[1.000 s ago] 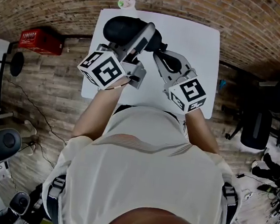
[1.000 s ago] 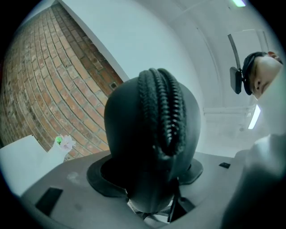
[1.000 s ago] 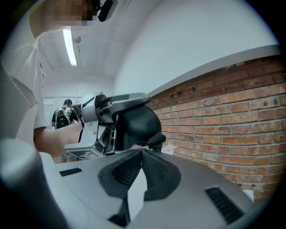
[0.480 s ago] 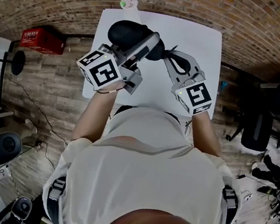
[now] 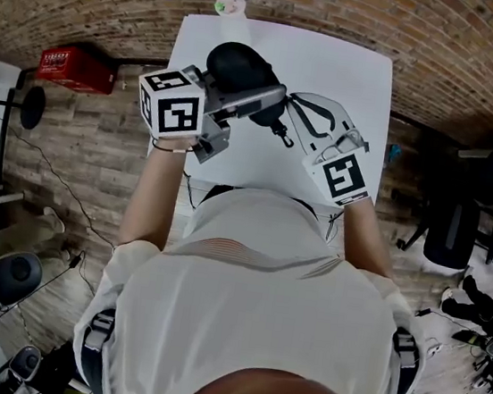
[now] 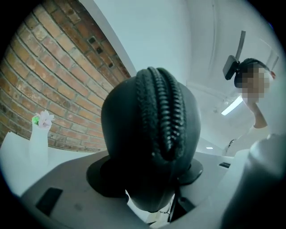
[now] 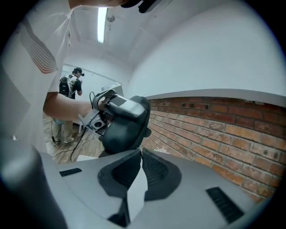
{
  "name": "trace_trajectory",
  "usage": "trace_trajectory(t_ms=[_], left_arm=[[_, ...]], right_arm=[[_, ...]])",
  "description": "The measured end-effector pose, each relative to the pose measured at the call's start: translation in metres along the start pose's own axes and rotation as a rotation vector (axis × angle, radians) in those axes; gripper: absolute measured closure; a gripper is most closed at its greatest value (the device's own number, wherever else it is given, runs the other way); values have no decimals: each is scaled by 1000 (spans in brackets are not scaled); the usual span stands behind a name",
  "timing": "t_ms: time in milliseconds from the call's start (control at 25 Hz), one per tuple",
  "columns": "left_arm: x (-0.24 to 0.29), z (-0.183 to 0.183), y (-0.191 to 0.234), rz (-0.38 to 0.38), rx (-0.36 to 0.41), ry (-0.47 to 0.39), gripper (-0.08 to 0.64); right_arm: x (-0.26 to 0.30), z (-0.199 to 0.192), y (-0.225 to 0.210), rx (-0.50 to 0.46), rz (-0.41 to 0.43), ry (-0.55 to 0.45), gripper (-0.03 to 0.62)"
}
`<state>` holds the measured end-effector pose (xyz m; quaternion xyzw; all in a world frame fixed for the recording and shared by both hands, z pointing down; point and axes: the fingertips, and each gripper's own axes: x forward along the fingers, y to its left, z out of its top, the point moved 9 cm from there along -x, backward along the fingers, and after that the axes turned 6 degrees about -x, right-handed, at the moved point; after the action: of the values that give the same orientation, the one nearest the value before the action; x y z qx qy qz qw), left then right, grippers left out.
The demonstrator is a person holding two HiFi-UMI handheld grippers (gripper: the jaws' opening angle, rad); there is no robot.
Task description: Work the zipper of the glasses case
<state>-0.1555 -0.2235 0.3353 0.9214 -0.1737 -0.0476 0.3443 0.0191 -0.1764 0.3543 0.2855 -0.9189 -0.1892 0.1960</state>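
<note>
1. White table [image 5: 363, 63]: the black glasses case [image 5: 235, 62] hangs above it, swung nearer the middle than a second ago.
2. The left claw [image 6: 150, 175] grasps the case widely, with the zipper [image 6: 163, 112] facing it.
3. The right claw [image 7: 140, 153] is clenched at the case's end, so pulling can probably start.

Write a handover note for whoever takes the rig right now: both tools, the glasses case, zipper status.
The left tool is clamped across the black oval zip-up glasses case, holding it over the white table.
The black zipper looks meshed along the stretch facing the left tool.
The right tool is shut, with its tips right at the case's end. Whether they grip the zipper can't be made out.
Done: case gripped and presented.
Left: confirm that grip, then run the zipper along the case.
</note>
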Motion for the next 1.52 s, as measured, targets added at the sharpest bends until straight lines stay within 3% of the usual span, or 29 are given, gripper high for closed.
trace_trajectory(t_ms=[440,720,1080,1520], left_arm=[[9,-18,1,-31,56,225,295],[18,-41,1,-20,132,472,295],[30,-82,12,78,255,841,295],[34,-122,29,134,295,1166,293]], right_arm=[[0,4,7,-106,21,33,531],[0,5,8,-174,10,14,531],[-1,-1,13,-258,19,71,529],[2,-16,36,-448,138,148,528]])
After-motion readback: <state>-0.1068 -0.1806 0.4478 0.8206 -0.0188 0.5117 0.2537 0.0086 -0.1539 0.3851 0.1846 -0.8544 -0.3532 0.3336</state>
